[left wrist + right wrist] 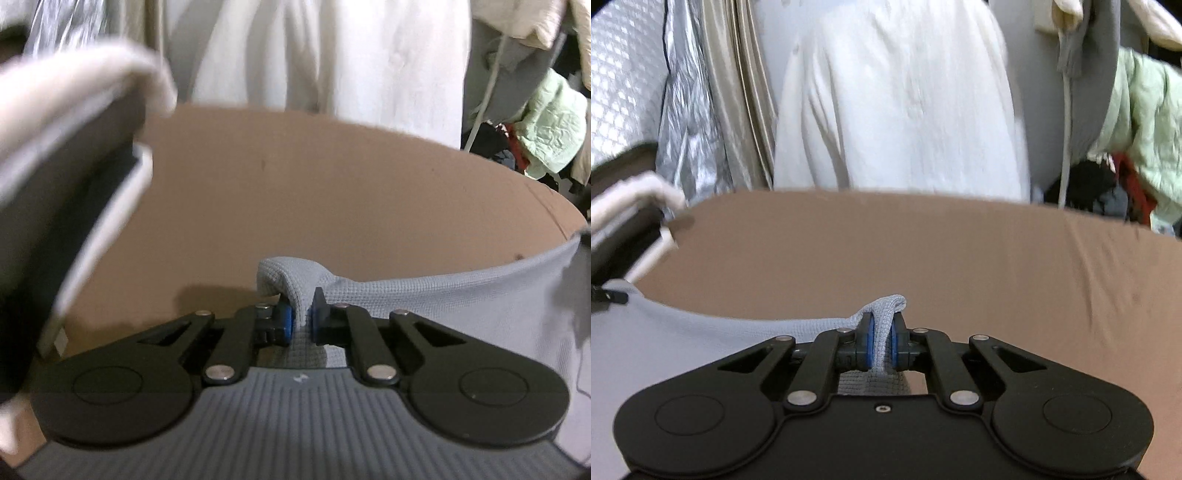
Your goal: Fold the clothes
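While no readable writing shows, the left gripper [303,317] and right gripper [881,345] each pinch the grey waffle-knit garment [443,295] tight over the brown surface [295,203].

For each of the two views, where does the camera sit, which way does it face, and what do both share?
Left wrist: on the left gripper, facing forward over the brown surface; its fingers pinch the grey waffle-knit garment.
Right wrist: on the right gripper, facing likewise, pinching the garment's other end.
Shared: garment, surface, hanging white cloth behind.
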`<state>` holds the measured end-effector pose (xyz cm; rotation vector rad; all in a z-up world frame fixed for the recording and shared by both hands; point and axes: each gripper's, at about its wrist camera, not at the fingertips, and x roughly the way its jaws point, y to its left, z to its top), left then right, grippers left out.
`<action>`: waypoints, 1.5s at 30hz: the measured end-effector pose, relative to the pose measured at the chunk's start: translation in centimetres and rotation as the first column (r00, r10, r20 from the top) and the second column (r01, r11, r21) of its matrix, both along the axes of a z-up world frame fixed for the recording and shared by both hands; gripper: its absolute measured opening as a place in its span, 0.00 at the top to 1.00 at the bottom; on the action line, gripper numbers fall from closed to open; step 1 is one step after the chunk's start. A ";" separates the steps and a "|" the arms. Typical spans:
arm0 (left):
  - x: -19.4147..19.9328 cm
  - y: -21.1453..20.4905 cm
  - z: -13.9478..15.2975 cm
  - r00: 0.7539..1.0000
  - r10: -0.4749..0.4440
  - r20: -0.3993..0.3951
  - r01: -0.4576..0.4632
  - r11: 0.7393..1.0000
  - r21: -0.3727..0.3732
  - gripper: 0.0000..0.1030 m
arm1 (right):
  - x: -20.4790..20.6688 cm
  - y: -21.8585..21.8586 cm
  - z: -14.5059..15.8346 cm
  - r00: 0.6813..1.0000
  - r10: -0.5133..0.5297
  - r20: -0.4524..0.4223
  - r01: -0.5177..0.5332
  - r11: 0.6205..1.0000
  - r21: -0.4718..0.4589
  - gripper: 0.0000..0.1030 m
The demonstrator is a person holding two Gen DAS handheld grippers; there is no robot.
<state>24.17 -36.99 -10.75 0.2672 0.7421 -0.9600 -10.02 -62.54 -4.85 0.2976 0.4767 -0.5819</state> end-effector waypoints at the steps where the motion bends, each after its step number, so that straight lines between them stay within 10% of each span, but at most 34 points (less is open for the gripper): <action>1: 0.2 -0.3 0.7 1.000 -0.002 0.016 0.002 1.000 -0.004 0.91 | 0.7 -0.4 0.9 1.000 0.003 0.012 -0.003 1.000 -0.013 0.91; 4: 2.3 -1.7 1.4 0.998 0.017 0.059 -0.017 1.000 -0.006 0.86 | 3.7 -3.2 1.0 0.999 -0.031 -0.011 0.031 1.000 -0.005 0.91; 6: 4.2 -3.4 0.4 0.989 0.108 0.105 -0.115 0.991 0.061 0.54 | 5.6 -5.4 0.4 0.997 -0.065 -0.043 0.066 0.998 0.007 0.84; 9: 5.4 -4.6 -0.1 0.941 0.279 0.193 -0.325 0.903 0.281 0.47 | 8.0 -7.5 -1.6 0.960 -0.221 -0.170 0.216 0.975 -0.052 0.63; 13: 1.4 -0.3 1.3 0.985 0.150 0.080 -0.161 0.975 0.154 0.17 | 6.0 -5.8 -1.9 0.975 -0.208 -0.081 0.214 0.973 0.082 0.56; 19: -2.1 2.7 -2.3 0.992 0.117 0.053 -0.127 0.959 0.254 0.17 | 7.2 -0.3 -3.7 0.974 0.069 -0.215 -0.039 0.989 0.141 0.48; 22: -2.7 2.8 -5.0 0.973 0.152 0.177 -0.211 0.896 0.391 0.16 | 7.1 0.4 -6.0 0.925 -0.031 -0.379 0.048 0.998 0.036 0.50; 26: -4.1 2.4 -5.3 0.947 0.116 0.299 -0.236 0.882 0.407 0.07 | 3.7 0.3 -5.4 0.905 -0.218 -0.366 0.228 0.974 -0.016 0.37; 34: -7.5 5.8 -0.1 0.972 0.154 0.179 -0.197 0.947 0.252 0.09 | -5.1 5.5 -2.0 0.955 -0.261 -0.144 0.275 0.957 0.094 0.34; 39: -13.6 5.9 -0.9 0.994 -0.003 0.109 -0.032 0.948 0.318 0.09 | -3.2 11.4 -6.5 0.919 -0.073 -0.388 0.038 0.995 -0.098 0.32; 45: -15.0 6.6 -1.8 1.000 0.003 0.021 -0.009 0.945 0.328 0.09 | -8.8 7.8 -7.3 0.895 -0.264 -0.359 0.299 0.953 0.043 0.32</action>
